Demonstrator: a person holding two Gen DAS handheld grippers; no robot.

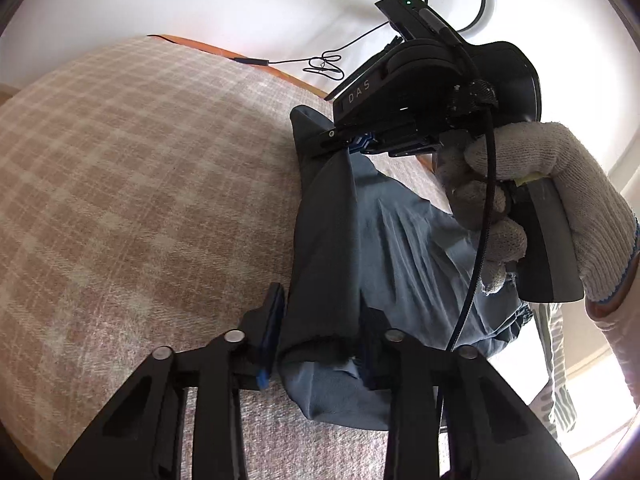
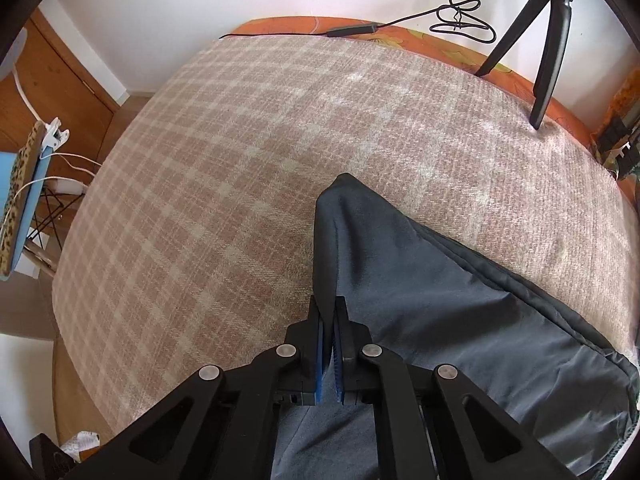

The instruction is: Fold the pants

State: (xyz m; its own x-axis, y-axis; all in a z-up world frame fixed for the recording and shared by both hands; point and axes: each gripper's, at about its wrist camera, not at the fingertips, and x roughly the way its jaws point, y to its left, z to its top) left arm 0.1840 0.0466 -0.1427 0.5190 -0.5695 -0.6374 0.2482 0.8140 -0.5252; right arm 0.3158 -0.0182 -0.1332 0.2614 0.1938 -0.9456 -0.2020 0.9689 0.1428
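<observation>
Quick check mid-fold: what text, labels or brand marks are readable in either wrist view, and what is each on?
"DAS": pale letters on the black body of the right gripper, seen in the left wrist view above the pants.
Nothing else readable: the right wrist view shows no lettering on the plaid blanket, the tripod or the cable's inline box.

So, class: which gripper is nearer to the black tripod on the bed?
Right. The right gripper pinches the pants on the tripod's side; the left gripper grips them farther back.

Black linkage fingers, blue pads
</observation>
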